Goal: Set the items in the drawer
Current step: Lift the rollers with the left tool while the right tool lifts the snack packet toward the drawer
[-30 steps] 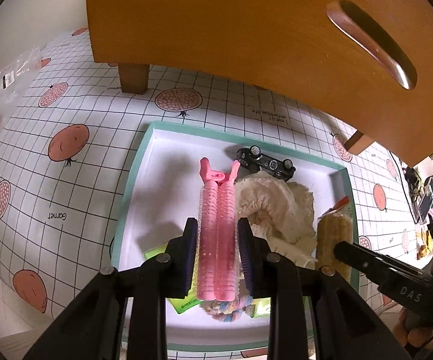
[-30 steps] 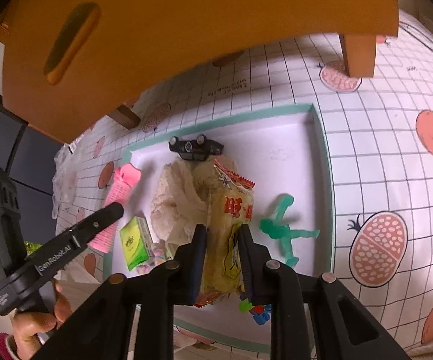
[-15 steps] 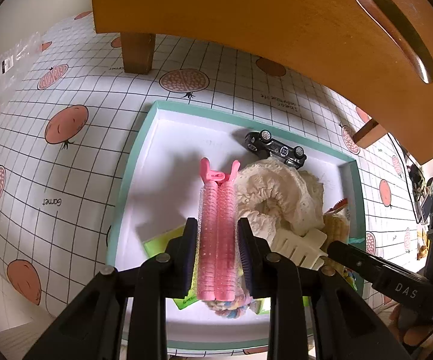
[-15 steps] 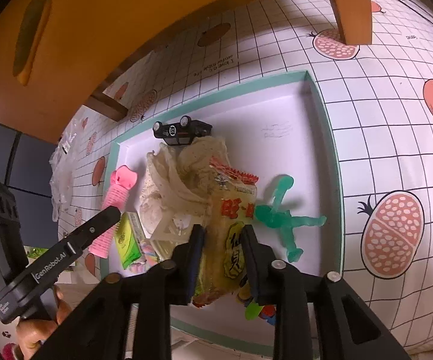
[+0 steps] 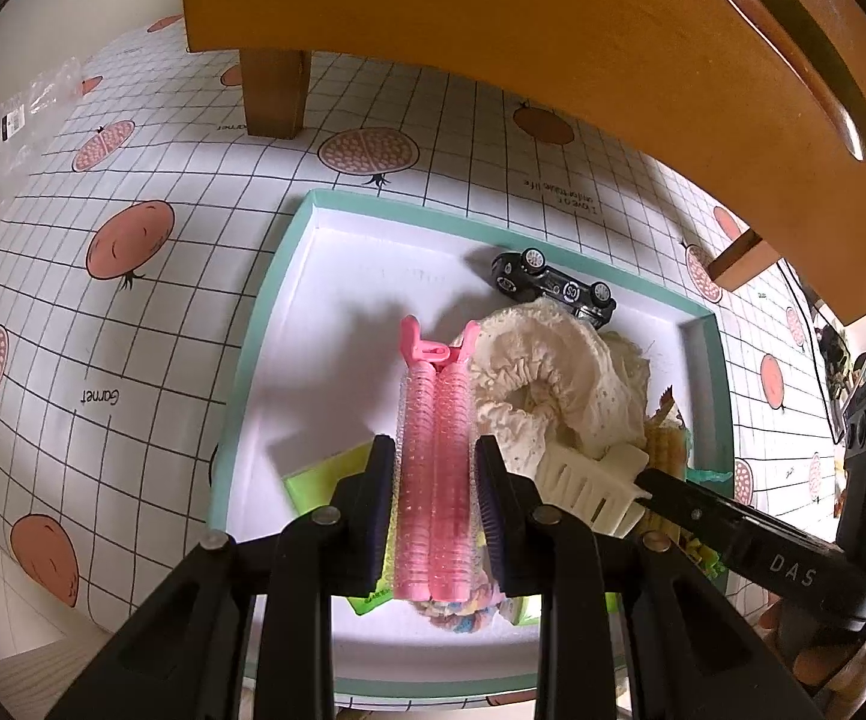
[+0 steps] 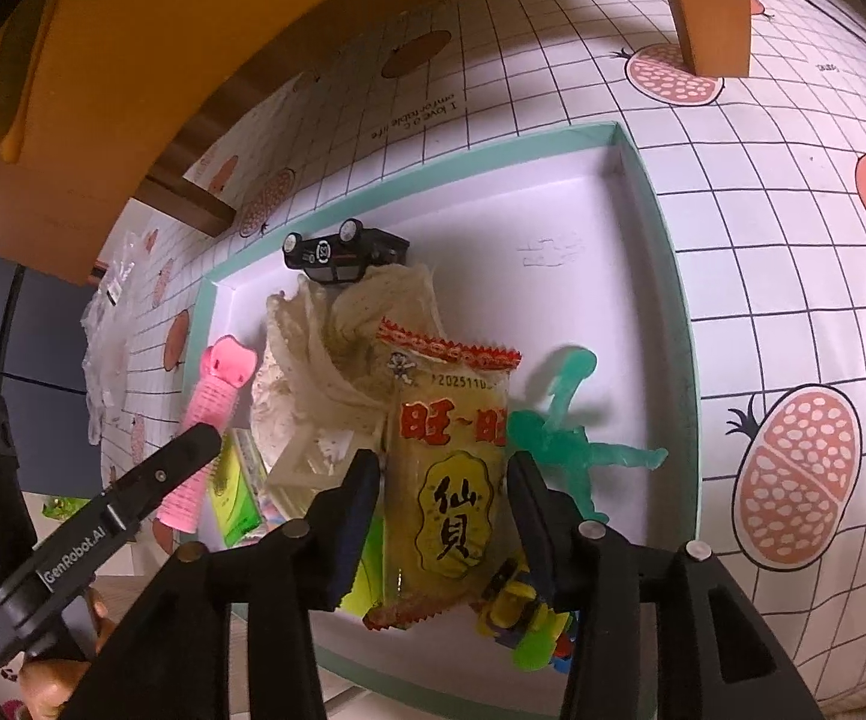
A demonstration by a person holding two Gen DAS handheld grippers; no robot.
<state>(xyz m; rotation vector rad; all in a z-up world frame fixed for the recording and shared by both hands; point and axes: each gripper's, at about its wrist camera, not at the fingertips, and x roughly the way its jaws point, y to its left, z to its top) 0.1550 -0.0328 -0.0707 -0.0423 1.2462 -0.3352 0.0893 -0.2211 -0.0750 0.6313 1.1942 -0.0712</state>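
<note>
The left gripper (image 5: 434,483) pinches a pink ribbed plastic hair-roller clip (image 5: 434,468) by its sides, holding it lengthwise above the shallow white drawer tray with a teal rim (image 5: 264,324). The right gripper (image 6: 443,501) is opening its jaws around a yellow snack packet with red crimped ends (image 6: 448,468); the pads stand just clear of the packet, which seems to lie on the heap inside the tray.

Just beside the packet lie a translucent green plastic toy figure (image 6: 577,450), a crumpled cream lace cloth (image 5: 553,390) and, against the far wall, an overturned black toy car (image 6: 336,252). An ivory plastic comb-like clip (image 5: 589,483) sits beside the right gripper's finger. The tray rests on the bench's grid-and-pomegranate cloth (image 5: 132,300), under an orange wooden stool (image 5: 493,30).

To finish well, let the right jaws part fully before lifting straight off, so the packet does not drag. The roller should probably go down on the bare floor at the tray's left.
</note>
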